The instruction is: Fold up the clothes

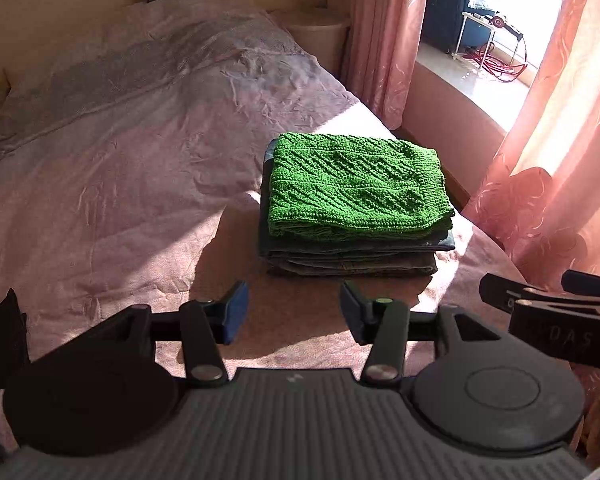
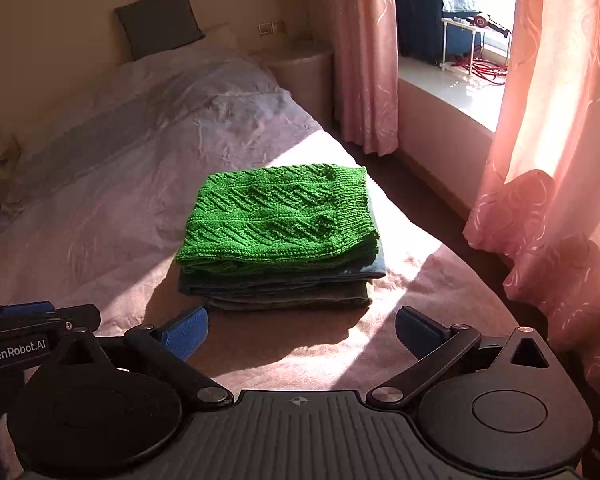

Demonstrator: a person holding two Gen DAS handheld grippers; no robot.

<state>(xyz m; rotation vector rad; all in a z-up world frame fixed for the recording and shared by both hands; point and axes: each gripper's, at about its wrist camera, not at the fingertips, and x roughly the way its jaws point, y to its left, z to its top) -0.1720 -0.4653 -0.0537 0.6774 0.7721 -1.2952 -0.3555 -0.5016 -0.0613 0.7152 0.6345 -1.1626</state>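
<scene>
folded green cable-knit sweater (image 2: 276, 220) tops stacked jeans (image 2: 284, 284) at twelve o'clock; left gripper (image 1: 294, 314) and right gripper (image 2: 300, 330) jaws apart, empty.

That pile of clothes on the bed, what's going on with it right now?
A person is folding clothes with two handheld grippers. The green knit sweater lies folded on top of folded jeans on the pink bedspread. The left gripper and right gripper both hang open and empty in front of the stack, touching nothing.
</scene>
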